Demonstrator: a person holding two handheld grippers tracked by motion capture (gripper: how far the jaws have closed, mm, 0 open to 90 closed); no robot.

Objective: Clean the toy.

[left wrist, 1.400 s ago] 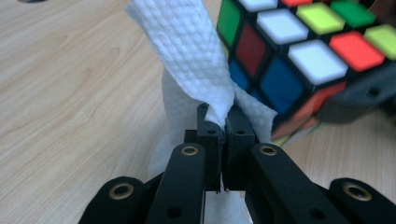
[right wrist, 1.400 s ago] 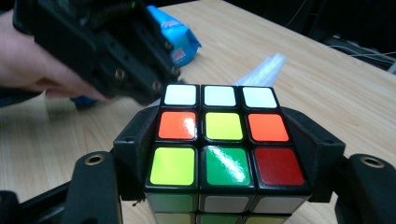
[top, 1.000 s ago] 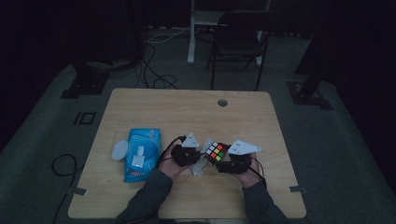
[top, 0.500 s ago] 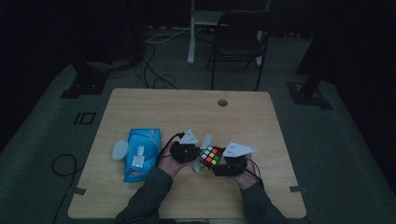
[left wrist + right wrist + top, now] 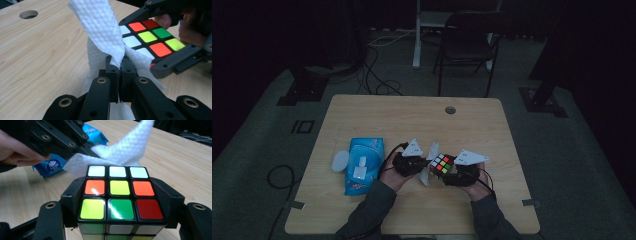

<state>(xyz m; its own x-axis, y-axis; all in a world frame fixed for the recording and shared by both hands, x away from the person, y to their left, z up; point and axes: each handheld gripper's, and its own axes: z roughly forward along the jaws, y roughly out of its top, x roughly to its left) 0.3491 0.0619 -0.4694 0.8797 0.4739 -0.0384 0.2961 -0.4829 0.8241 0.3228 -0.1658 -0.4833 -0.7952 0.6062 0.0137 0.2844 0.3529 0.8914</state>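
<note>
High view: I hold puzzle cube (image 5: pixel 442 164) near bench (image 5: pixel 412 115) front edge, between my two grippers; far half bare, round hole (image 5: pixel 450 110) at back; blue wipes pack (image 5: pixel 363 165) lies left.

Left gripper view: left gripper (image 5: pixel 119 68) jaws clenched on white paper towel (image 5: pixel 102 27), towel touching cube.

Right gripper view: right gripper (image 5: pixel 121 202) jaws clamp cube sides. Pack logo unreadable.

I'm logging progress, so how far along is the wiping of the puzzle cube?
Done: a white tissue is out of the blue pack and pinched in the left gripper. The right gripper clamps the cube. In hand: the tissue lies against the cube's white row. Left: how many faces remain unwiped cannot be told.
</note>
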